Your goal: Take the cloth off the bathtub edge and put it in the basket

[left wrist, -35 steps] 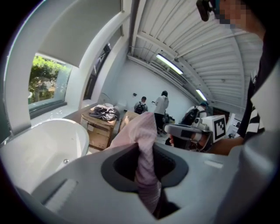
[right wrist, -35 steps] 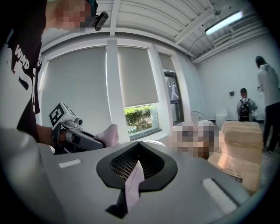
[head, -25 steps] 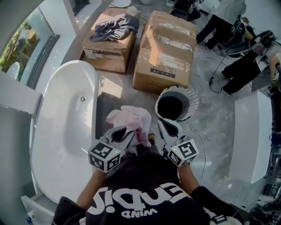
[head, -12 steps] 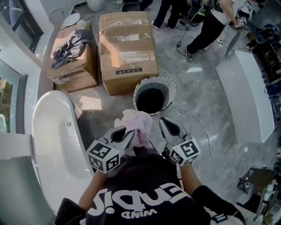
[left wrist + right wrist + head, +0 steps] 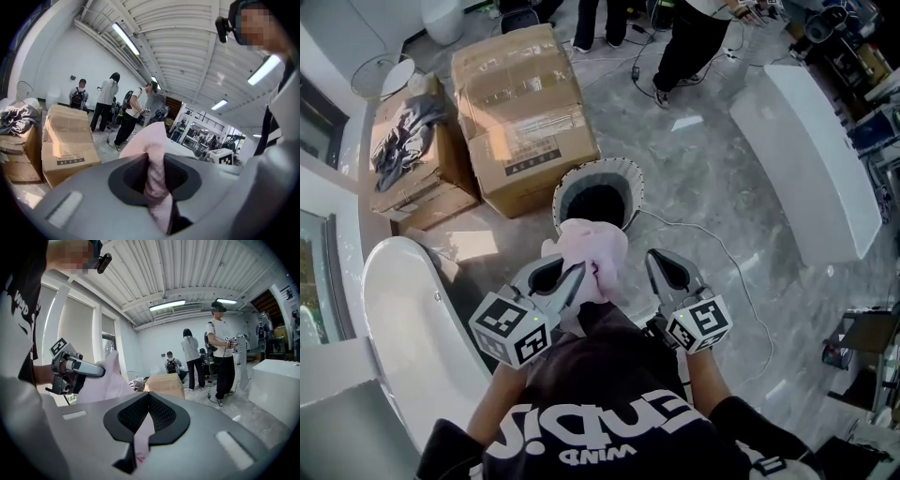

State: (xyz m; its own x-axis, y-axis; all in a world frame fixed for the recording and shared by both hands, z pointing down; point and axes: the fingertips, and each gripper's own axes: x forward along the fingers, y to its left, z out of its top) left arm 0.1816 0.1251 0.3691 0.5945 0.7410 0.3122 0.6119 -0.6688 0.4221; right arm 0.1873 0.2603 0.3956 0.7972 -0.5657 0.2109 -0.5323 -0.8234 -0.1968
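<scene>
The pink cloth is bunched in my left gripper, which is shut on it; in the left gripper view the cloth runs down between the jaws. My right gripper is beside it on the right, its tips together, and a thin strip of the pink cloth shows pinched between its jaws. Both are held in the air, just short of the round white-ribbed basket, whose inside is dark. In the head view the cloth overlaps the basket's near rim. The white bathtub lies at the lower left.
Two cardboard boxes stand beyond the basket; the left one has dark clothes on it. A white cable runs across the marble floor on the right. A long white counter is further right. People stand at the back.
Both grippers have moved with the cloth away from the bathtub, toward the basket. The basket now lies straight ahead of them, and the tub has slid off to the lower left.
</scene>
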